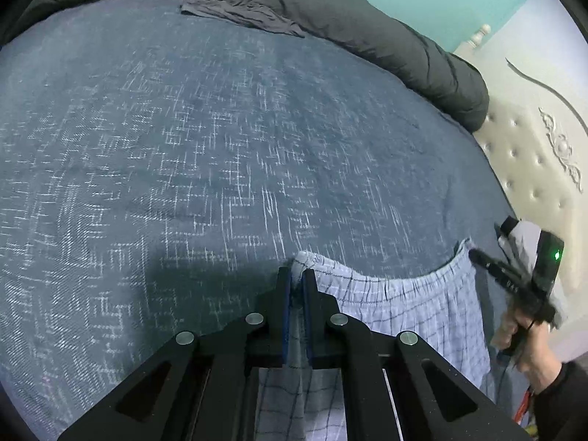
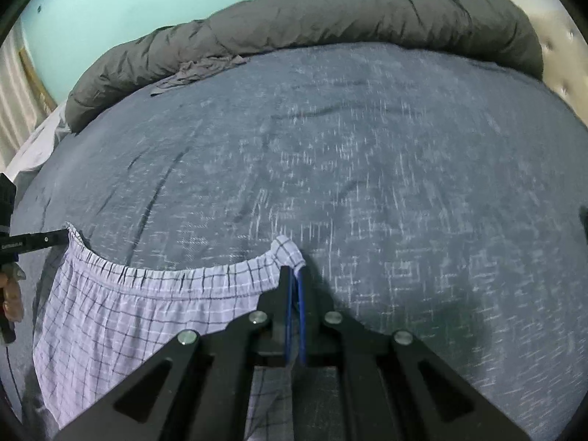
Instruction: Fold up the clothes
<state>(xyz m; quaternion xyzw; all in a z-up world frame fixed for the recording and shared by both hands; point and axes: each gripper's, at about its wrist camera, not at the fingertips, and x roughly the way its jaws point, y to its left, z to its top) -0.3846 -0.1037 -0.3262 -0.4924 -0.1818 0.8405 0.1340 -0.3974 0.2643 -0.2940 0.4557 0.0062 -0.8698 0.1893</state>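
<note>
tongs [image 1: 297, 275] [image 2: 293, 273] clamp each waistband corner of checked shorts [image 2: 147, 312].

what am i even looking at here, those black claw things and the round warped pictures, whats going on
No robot here: a person holds a two-finger gripper in each hand, with a fisheye camera on each looking along its fingers, hence the round warping. One picture comes from the left gripper, the other from the right gripper. Each is shut on one end of the waistband of checked shorts, which hang stretched between them over a bed with a blue cover. At the bed's far edge lie a rolled dark duvet and a crumpled grey garment.
</note>
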